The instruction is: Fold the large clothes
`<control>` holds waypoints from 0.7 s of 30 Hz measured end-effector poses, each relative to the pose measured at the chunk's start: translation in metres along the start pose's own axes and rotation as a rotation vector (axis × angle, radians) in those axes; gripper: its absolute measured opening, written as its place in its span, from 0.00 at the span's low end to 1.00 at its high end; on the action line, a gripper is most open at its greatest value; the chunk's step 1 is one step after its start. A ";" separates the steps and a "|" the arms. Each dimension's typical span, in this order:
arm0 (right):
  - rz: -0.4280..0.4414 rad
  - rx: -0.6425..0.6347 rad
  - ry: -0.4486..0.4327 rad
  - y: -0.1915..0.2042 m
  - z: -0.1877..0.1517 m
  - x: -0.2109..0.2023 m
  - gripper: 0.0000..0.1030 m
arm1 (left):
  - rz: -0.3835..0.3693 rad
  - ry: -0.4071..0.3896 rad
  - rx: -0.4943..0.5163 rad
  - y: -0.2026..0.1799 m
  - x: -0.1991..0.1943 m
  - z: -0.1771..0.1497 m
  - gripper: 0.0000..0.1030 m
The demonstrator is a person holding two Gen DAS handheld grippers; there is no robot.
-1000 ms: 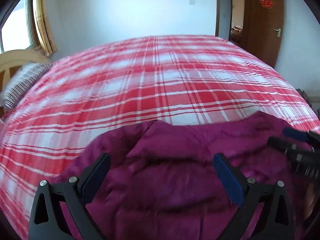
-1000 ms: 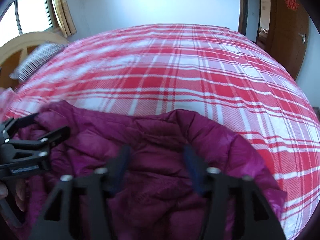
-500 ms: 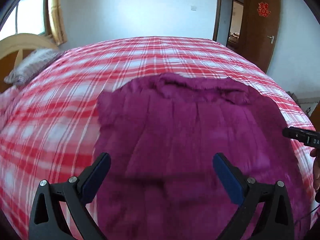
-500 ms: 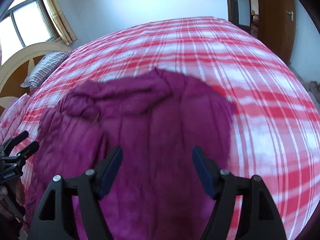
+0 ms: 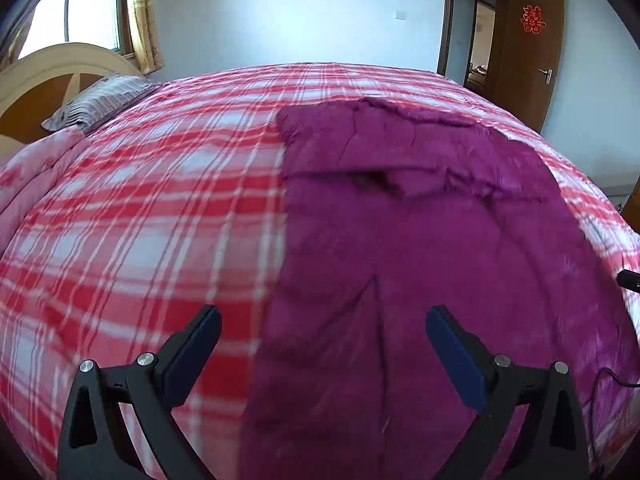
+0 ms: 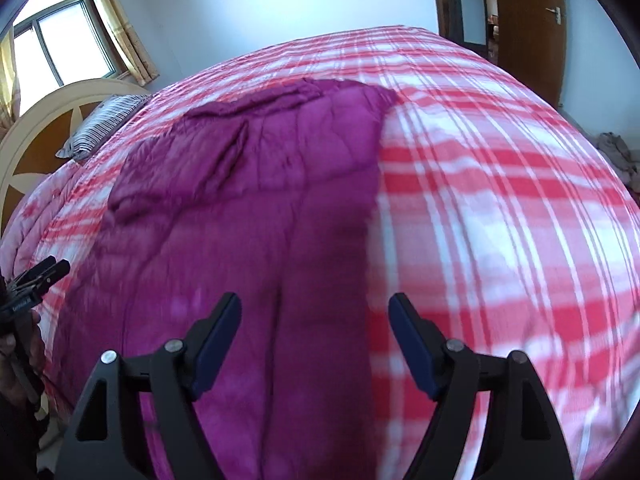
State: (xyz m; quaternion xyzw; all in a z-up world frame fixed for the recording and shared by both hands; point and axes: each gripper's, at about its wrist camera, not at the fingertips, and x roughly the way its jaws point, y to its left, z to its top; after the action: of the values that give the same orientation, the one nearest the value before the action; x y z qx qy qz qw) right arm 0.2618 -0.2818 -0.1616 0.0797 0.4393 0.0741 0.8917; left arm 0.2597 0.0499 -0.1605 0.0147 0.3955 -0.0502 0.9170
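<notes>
That puffy magenta quilted coat (image 5: 420,248) looks soft, light and slippery. Left gripper (image 5: 322,344) gapes wide and empty above its hem; right gripper (image 6: 314,330) is opening, nothing between. I'd pinch the hem corners.

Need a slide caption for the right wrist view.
Right gripper, fingers opening and empty, above a magenta quilted coat on a plaid bedspread.

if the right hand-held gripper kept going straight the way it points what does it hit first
Probably the purple padded jacket near its right edge; the right hand-held gripper, jaws opening and empty, aims there, with the plaid bedspread just beside.
</notes>
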 end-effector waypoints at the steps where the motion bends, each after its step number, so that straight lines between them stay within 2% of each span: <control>1: -0.011 0.008 -0.003 -0.003 -0.008 -0.005 0.76 | -0.001 0.002 -0.004 0.003 -0.003 -0.006 0.99; 11: -0.065 0.061 -0.010 -0.020 -0.079 -0.037 0.76 | -0.004 0.053 -0.039 0.023 -0.015 -0.065 0.99; 13: -0.055 0.081 -0.011 -0.017 -0.089 -0.037 0.76 | -0.039 0.055 -0.057 0.025 -0.016 -0.073 0.99; 15: -0.039 0.064 -0.009 -0.009 -0.099 -0.038 0.76 | -0.033 0.044 -0.048 0.023 -0.018 -0.081 0.99; 17: -0.048 0.042 -0.016 -0.002 -0.106 -0.038 0.73 | -0.027 0.029 -0.024 0.019 -0.021 -0.087 0.99; 20: -0.047 0.070 -0.026 -0.004 -0.109 -0.039 0.61 | -0.032 0.020 -0.016 0.017 -0.022 -0.093 0.99; 21: -0.036 0.086 -0.028 -0.005 -0.110 -0.040 0.54 | -0.033 0.017 -0.012 0.016 -0.023 -0.095 0.99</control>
State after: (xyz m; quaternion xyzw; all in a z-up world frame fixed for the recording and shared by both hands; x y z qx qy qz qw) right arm 0.1505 -0.2863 -0.1982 0.1110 0.4309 0.0383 0.8947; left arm 0.1769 0.0737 -0.2092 0.0030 0.4036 -0.0630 0.9127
